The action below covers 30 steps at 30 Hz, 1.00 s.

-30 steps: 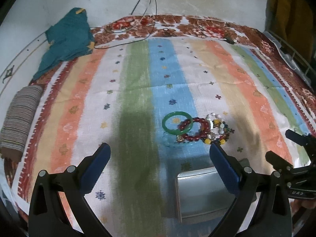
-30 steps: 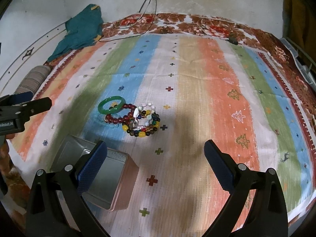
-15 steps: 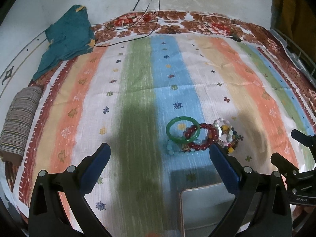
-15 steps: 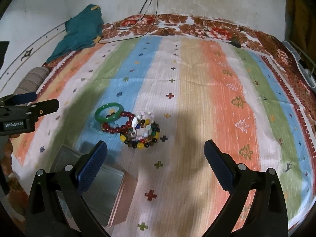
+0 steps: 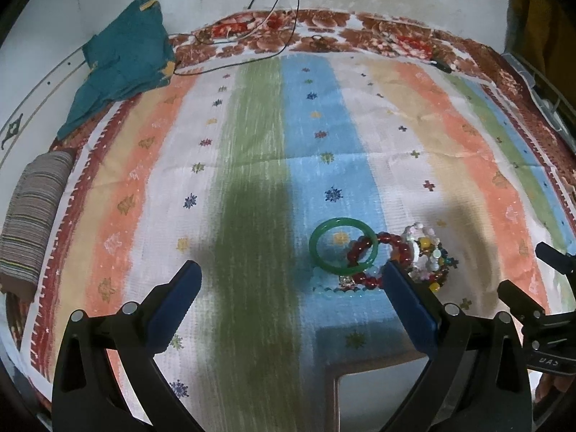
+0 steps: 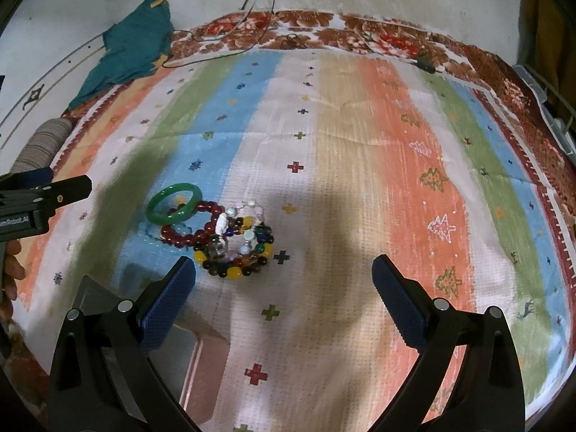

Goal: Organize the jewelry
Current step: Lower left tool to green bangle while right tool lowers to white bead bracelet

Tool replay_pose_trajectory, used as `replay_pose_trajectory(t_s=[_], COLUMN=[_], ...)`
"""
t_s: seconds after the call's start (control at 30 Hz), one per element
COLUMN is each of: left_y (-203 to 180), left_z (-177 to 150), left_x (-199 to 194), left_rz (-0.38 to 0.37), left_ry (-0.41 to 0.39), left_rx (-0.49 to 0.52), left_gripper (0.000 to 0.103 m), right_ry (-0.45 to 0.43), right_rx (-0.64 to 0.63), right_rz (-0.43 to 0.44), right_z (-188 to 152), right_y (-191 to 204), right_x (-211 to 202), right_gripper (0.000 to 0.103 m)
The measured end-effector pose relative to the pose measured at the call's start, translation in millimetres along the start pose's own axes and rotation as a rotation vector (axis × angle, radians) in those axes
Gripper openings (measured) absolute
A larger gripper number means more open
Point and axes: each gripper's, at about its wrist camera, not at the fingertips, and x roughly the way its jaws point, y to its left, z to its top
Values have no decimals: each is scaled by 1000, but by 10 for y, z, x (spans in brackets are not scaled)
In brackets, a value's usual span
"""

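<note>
A pile of bracelets lies on the striped cloth (image 5: pixel 252 151). It holds a green bangle (image 5: pixel 341 220) (image 6: pixel 180 188), a dark red bead bracelet (image 5: pixel 400 249) (image 6: pixel 187 236), a many-coloured bead bracelet (image 5: pixel 433 264) (image 6: pixel 234 271) and a pale blue one (image 5: pixel 324 285) partly beneath. A metal box (image 5: pixel 378 396) (image 6: pixel 201 356) sits just in front of the pile. My left gripper (image 5: pixel 289 273) (image 6: pixel 68 178) is open, short of the bangle. My right gripper (image 6: pixel 284 270) (image 5: pixel 522 268) is open, just right of the pile. Neither holds anything.
A teal cloth (image 5: pixel 122 61) lies at the far left corner, with a striped roll (image 5: pixel 32 216) along the left edge. Cables (image 5: pixel 273 18) trail over the far border. A wire rack (image 5: pixel 540 82) stands at the right. Fingers (image 6: pixel 9 270) show at the left edge.
Both grippers have moved forward toward the bracelet pile, which now looks larger and lower in both views. The box has slid toward the bottom edge. The jaws stay wide apart.
</note>
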Motion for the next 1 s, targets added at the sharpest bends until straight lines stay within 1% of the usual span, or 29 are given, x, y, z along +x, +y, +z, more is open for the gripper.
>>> replay_pose_trajectory(t_s=[0.23,0.47,0.6,0.83,0.97,1.0], left_y=[21,-66,-61,-86,-103,-102], left_z=[46,94,152,170,168,163], left_x=[133,189,235,405,528,555], left_rz=[-5,-5,5,-4,-5,-4], left_ry=[33,34,33,71,94,100], left_rx=[-16,9,2,16,22,25], left_gripper=[98,98,98,98,98,98], right_ry=[18,25,29,51,62,69], right_rx=[-3,-7,-10,-9,7,2], right_rz=[-6,0,2,3,32,22], right_z=[42,85,110,163,179,185], right_y=[-6,-4,-4,-7,-32,-30], right_x=[99,162,203,324,394,434], right_gripper=[99,99,99,99,99,99])
